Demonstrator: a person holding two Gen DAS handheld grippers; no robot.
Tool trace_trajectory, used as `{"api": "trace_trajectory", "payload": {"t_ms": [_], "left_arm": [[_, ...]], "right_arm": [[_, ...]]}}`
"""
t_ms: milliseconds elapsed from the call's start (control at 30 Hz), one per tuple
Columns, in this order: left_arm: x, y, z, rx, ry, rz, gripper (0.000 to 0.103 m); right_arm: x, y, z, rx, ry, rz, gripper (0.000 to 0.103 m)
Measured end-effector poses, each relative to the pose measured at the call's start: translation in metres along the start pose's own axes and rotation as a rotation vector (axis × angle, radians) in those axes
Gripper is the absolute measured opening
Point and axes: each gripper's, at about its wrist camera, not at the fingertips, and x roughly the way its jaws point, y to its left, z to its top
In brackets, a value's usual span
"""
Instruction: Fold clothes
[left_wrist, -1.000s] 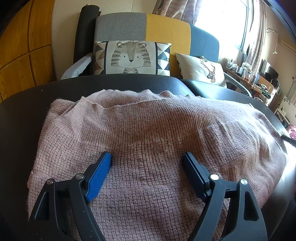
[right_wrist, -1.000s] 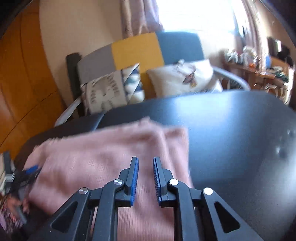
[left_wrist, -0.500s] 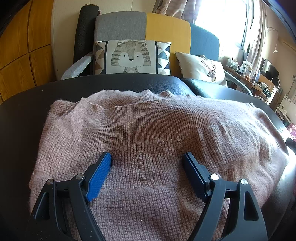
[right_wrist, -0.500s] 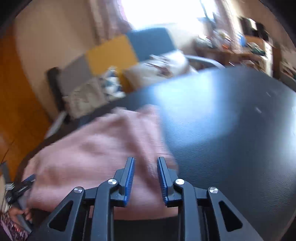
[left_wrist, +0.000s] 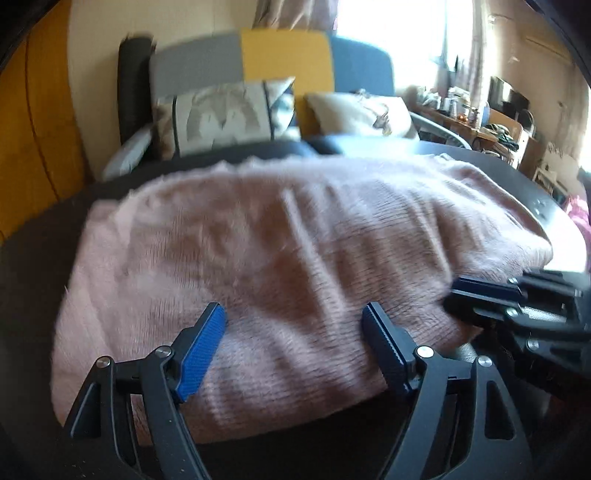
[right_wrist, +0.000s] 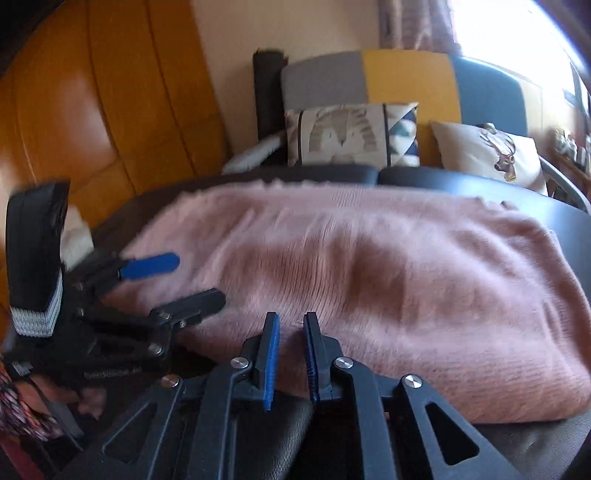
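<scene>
A pink knit sweater (left_wrist: 295, 240) lies folded into a wide block on a black leather surface (left_wrist: 33, 280). My left gripper (left_wrist: 295, 326) is open wide, its blue pads hovering over the sweater's near part with knit showing between them. In the right wrist view the sweater (right_wrist: 369, 280) fills the middle. My right gripper (right_wrist: 291, 332) sits at its near edge with a narrow gap, jaws closing, and I see no fabric pinched. The left gripper (right_wrist: 184, 282) shows open at the sweater's left end. The right gripper (left_wrist: 456, 295) reaches in low at the sweater's right side.
Behind the surface stands a grey, yellow and blue sofa (right_wrist: 406, 77) with a tiger cushion (right_wrist: 351, 133) and a deer cushion (right_wrist: 491, 155). Orange wooden panels (right_wrist: 92, 110) line the left wall. A cluttered desk (left_wrist: 480, 122) stands at the far right.
The right gripper swung from the sweater's right end to its near edge, close beside the left gripper, and its jaws narrowed. The left gripper shifted sideways, still open.
</scene>
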Motion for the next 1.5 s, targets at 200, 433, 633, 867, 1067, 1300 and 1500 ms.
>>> {"api": "trace_trajectory", "payload": {"t_ms": [200,433,633,867,1067,1300,1500], "left_arm": [[-0.009,0.015,-0.012,0.006,0.016,-0.025,0.081],[-0.037,0.039,-0.021,-0.045,-0.048,-0.040,0.081],[-0.029,0.096,-0.022,-0.167,0.004,0.091,0.081],[-0.050,0.102,-0.010,-0.178,-0.077,0.096,0.081],[-0.029,0.107,0.033,-0.242,-0.102,0.086,0.081],[0.017,0.135,0.029,-0.277,0.052,0.296,0.096],[0.017,0.151,0.024,-0.360,0.063,0.271,0.103]], "right_arm": [[-0.011,-0.025,-0.015,0.054,0.004,-0.044,0.006],[-0.043,-0.066,-0.017,0.183,-0.070,-0.088,0.007],[-0.042,-0.102,-0.024,0.246,-0.052,-0.129,0.006],[-0.045,-0.095,-0.007,0.242,-0.083,-0.104,0.009],[-0.020,-0.085,0.035,0.176,-0.085,-0.120,0.009],[0.032,-0.092,0.057,0.101,0.023,-0.195,0.010],[0.026,-0.154,0.040,0.373,-0.012,-0.219,0.006]]}}
